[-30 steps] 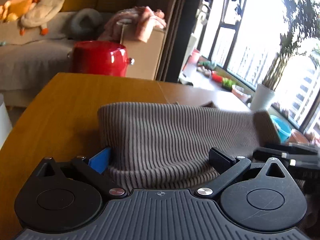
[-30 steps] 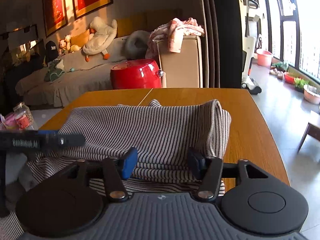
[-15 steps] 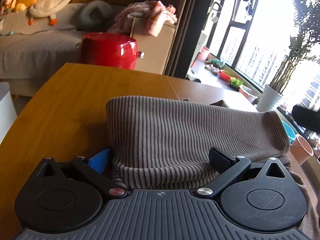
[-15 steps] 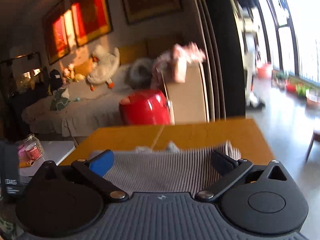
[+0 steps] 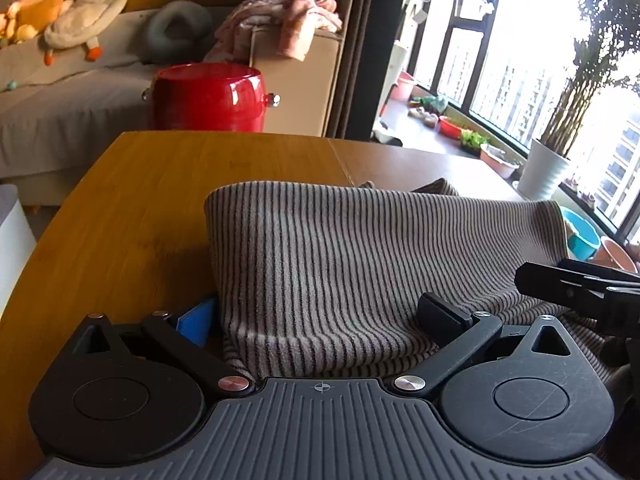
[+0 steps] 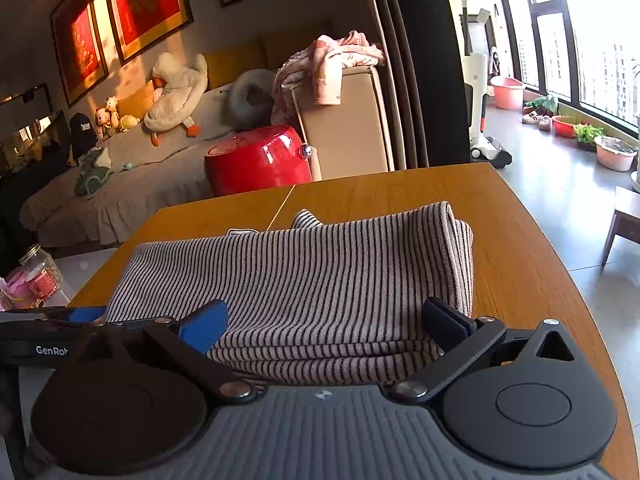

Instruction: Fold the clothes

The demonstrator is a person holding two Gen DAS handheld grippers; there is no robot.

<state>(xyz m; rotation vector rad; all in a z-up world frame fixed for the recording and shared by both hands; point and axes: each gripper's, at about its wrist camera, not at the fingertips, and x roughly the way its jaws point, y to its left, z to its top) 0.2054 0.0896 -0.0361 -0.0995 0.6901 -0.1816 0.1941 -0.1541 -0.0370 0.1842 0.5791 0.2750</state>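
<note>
Your wooden worktop [image 6: 520, 248] fills mid-frame, a sofa [image 6: 132, 184] at upper left. The folded striped garment [image 6: 312, 276] lies between both grippers' fingers, which stand apart: left gripper [image 5: 320, 316], right gripper [image 6: 324, 324].

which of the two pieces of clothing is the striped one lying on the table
The brown-and-dark striped garment folded on the wooden table. The other, a pink garment, is plain, unstriped and draped over the beige sofa arm behind.

one folded striped garment [image 6: 304, 276] lies on one wooden table [image 6: 520, 256], flanked by two grippers, the left gripper [image 5: 316, 320] and the right gripper [image 6: 324, 324]. behind stand one red tub [image 6: 260, 164], one sofa [image 6: 132, 184] and two red framed pictures [image 6: 144, 4].
</note>
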